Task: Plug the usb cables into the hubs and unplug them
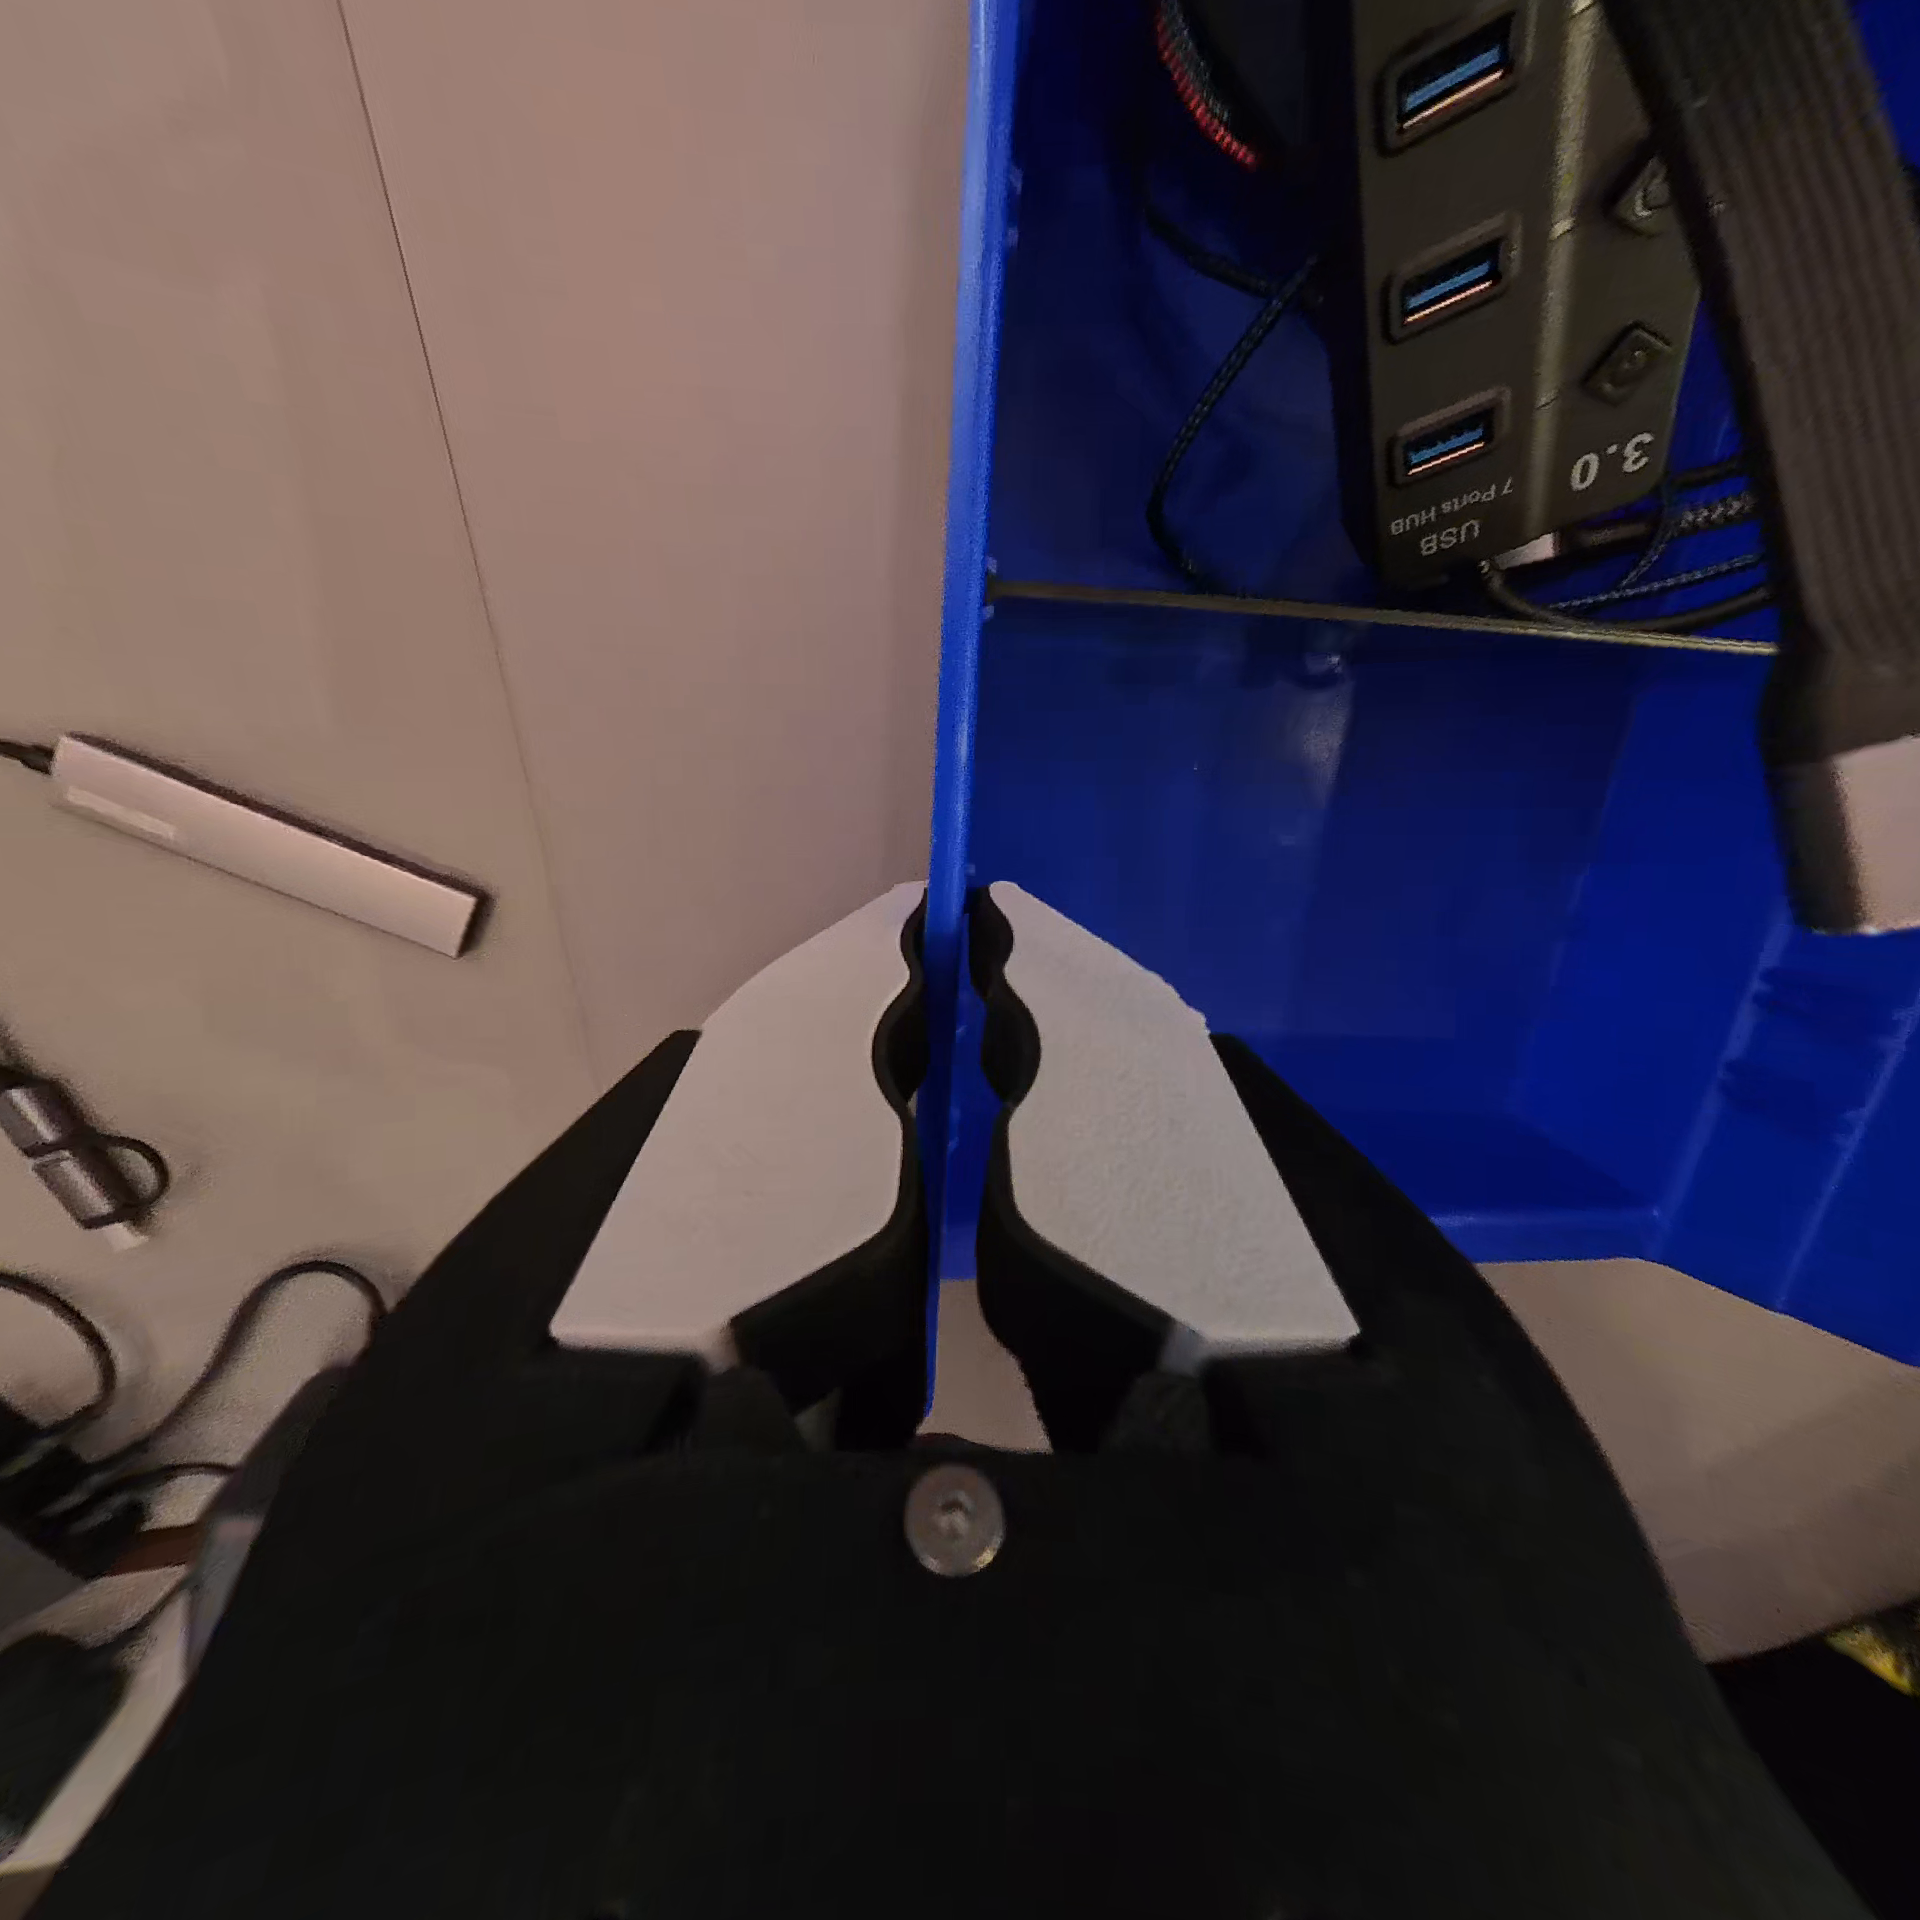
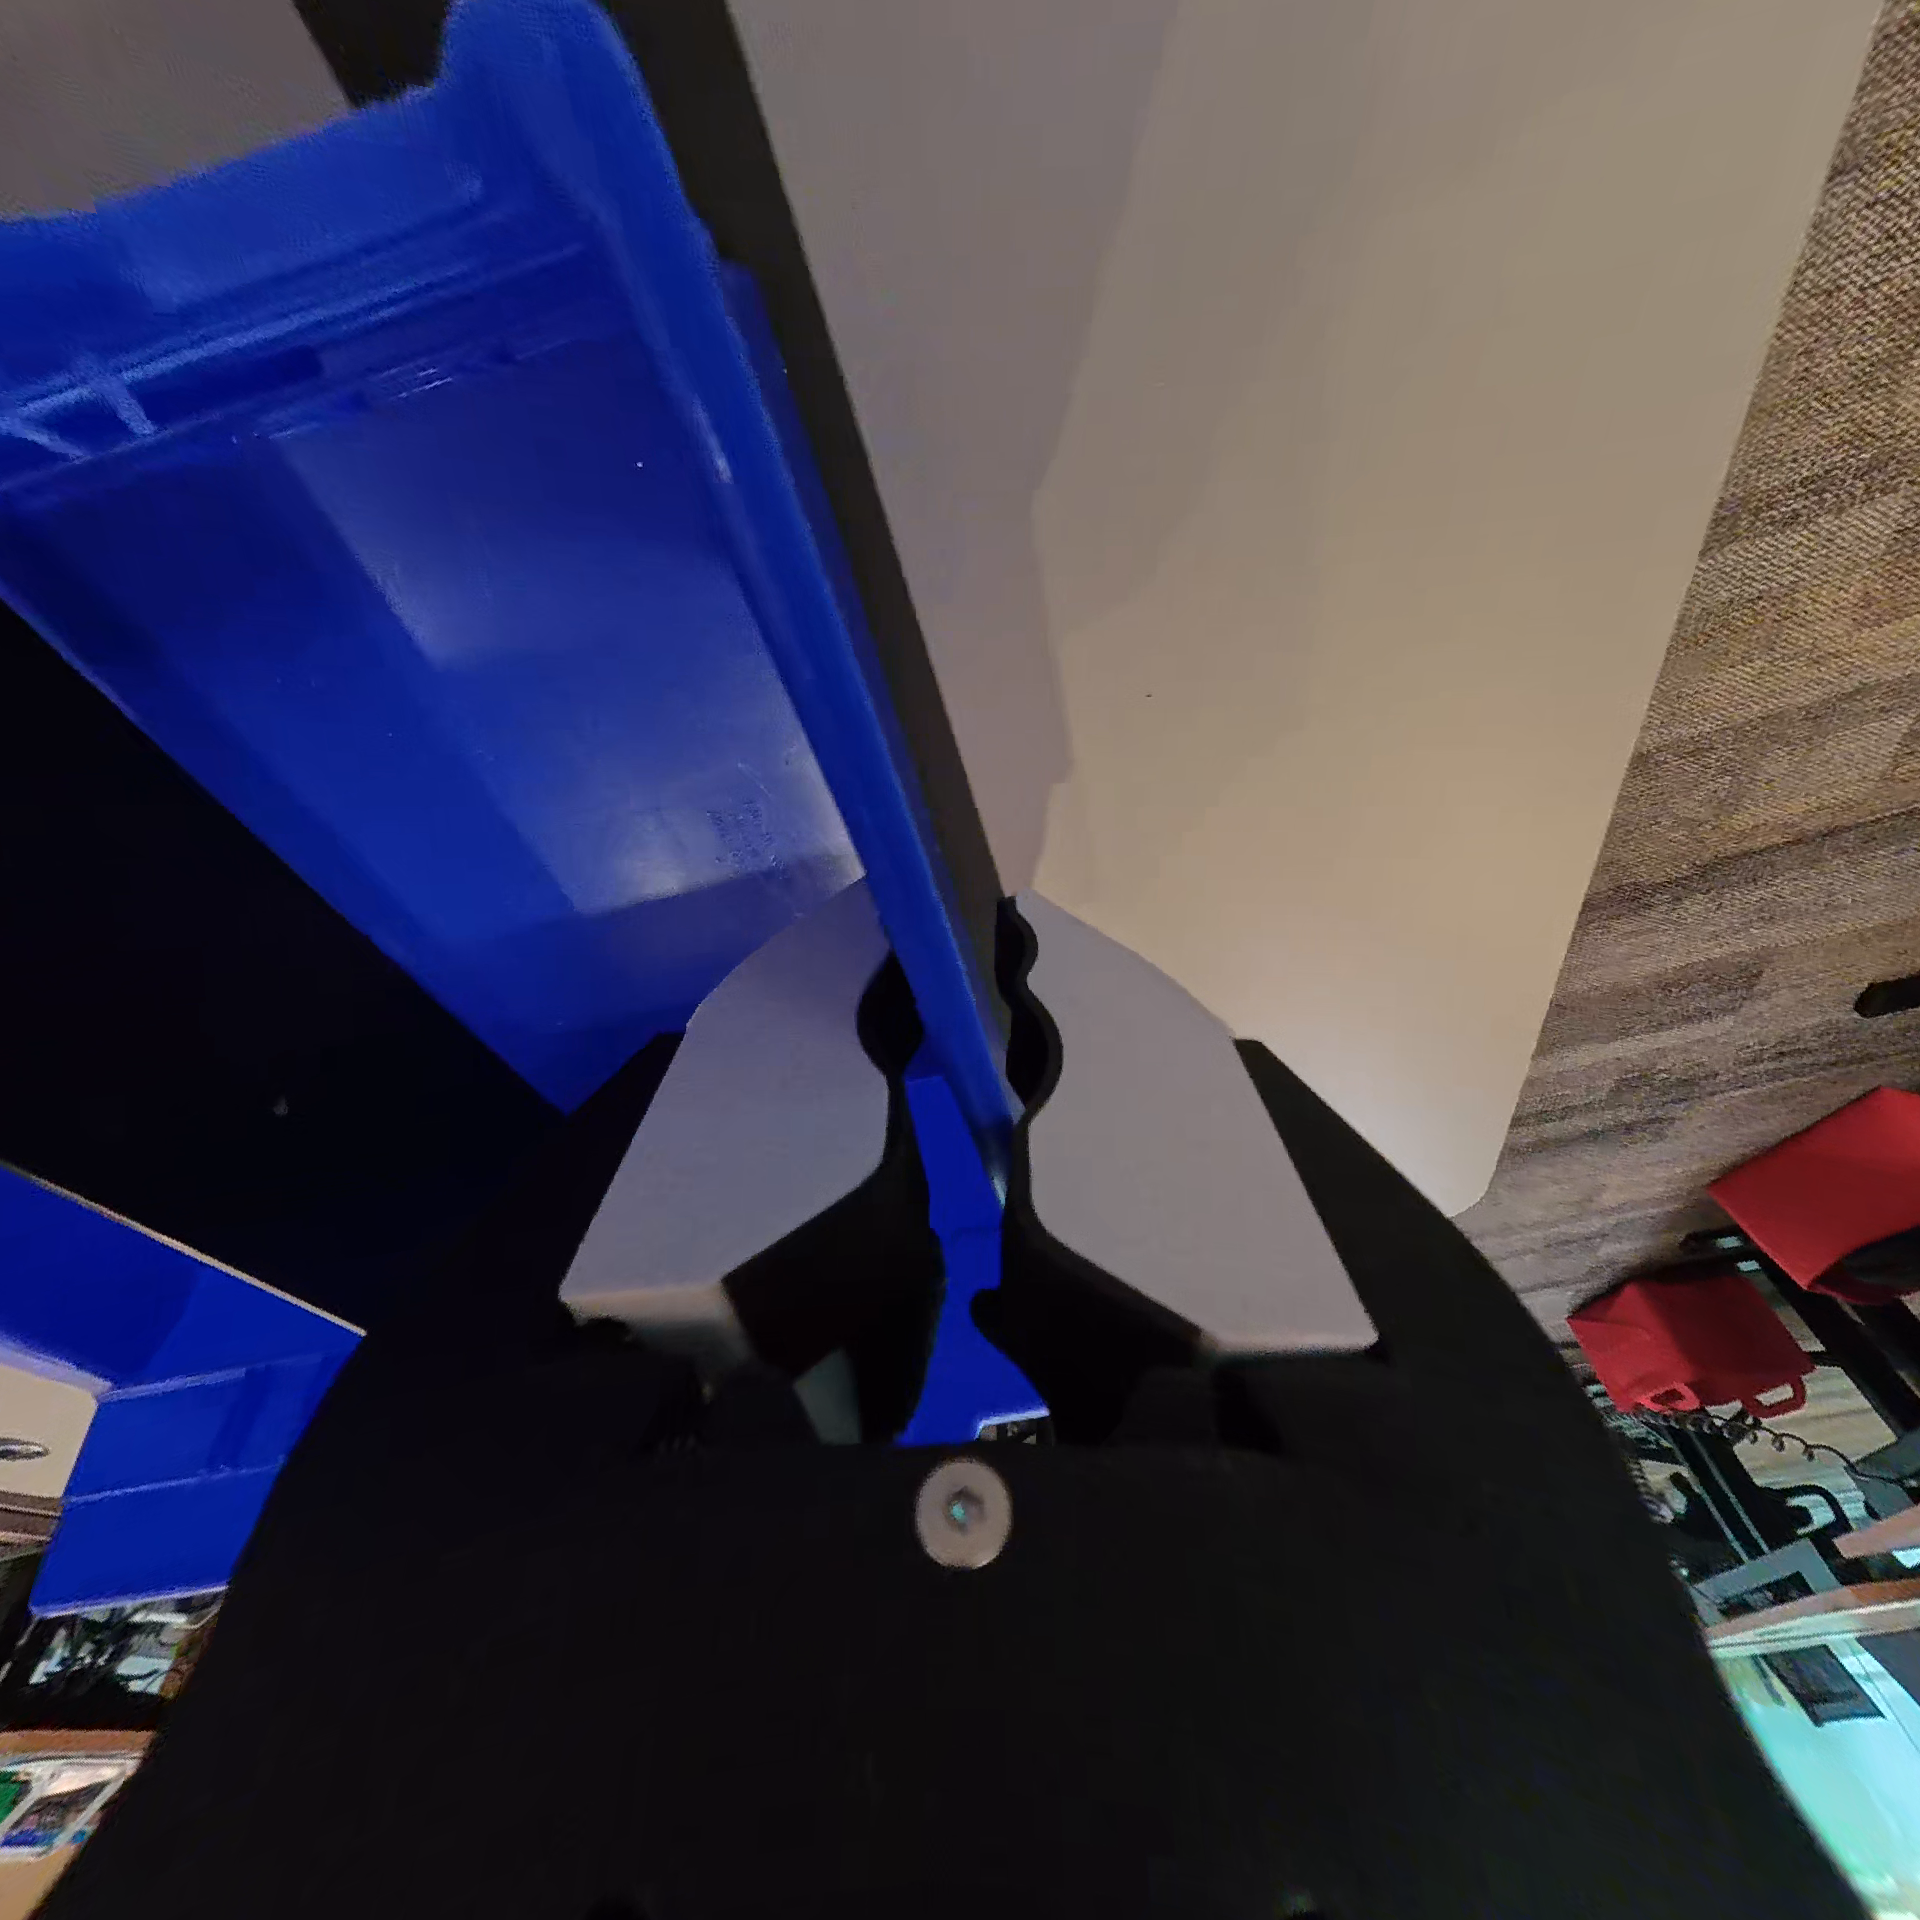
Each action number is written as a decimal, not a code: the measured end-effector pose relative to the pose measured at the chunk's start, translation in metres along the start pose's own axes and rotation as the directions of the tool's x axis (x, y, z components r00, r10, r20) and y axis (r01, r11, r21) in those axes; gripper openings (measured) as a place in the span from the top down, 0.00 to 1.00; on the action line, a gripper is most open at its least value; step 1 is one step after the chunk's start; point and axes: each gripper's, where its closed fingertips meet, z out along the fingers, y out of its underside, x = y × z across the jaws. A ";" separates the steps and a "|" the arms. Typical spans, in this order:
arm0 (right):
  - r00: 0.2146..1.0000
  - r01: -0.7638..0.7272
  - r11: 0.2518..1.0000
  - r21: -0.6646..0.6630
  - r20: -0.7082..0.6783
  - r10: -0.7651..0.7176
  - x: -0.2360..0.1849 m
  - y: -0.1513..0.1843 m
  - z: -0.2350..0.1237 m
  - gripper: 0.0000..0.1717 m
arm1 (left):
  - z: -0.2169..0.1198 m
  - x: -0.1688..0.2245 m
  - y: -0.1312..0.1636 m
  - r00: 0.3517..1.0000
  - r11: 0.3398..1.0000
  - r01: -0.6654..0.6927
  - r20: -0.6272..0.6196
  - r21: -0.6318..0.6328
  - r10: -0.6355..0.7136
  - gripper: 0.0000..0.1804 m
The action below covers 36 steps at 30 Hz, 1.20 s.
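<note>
- The left gripper (image 1: 945, 914) has its jaws pinching the thin upright side wall of a blue plastic bin (image 1: 1299, 883), one fingertip outside it and one inside.
- The right gripper (image 2: 951, 971) has its jaws closed on the rim of the same blue plastic bin (image 2: 436, 623), on another side.
- Inside the bin, beyond a thin divider (image 1: 1371, 615), a black multi-port USB hub (image 1: 1496, 312) with blue sockets lies among dark braided cables (image 1: 1226, 343).
- A ribbed black cable plug with a metal tip (image 1: 1839, 790) shows at the right over the bin.
- On the pale tabletop (image 1: 644, 416) to the left lies a slim silver hub (image 1: 270, 842), with small grey adapters (image 1: 73, 1164) nearer.
</note>
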 end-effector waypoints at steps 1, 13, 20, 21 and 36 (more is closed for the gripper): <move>1.000 -0.002 1.000 0.000 0.004 0.002 0.001 0.000 0.000 0.92 | -0.001 0.002 0.003 1.000 0.999 0.011 0.005 0.035 -0.012 0.97; 1.000 0.011 1.000 0.007 -0.006 -0.011 0.004 -0.003 0.000 0.92 | 0.001 0.015 0.001 0.989 0.962 0.146 -0.014 0.230 -0.147 0.97; 0.999 0.018 1.000 0.008 -0.036 -0.018 0.016 -0.007 0.001 0.91 | 0.007 0.020 -0.020 0.980 0.939 0.193 -0.021 0.285 -0.196 0.97; 0.999 0.014 1.000 0.010 -0.041 -0.014 0.019 -0.008 0.001 0.91 | 0.007 0.020 -0.022 0.981 0.940 0.192 -0.016 0.281 -0.195 0.97; 0.910 -0.084 0.984 0.160 -0.389 0.141 0.033 -0.007 -0.053 0.49 | -0.031 0.045 -0.037 0.989 0.854 0.125 -0.131 0.505 -0.068 0.70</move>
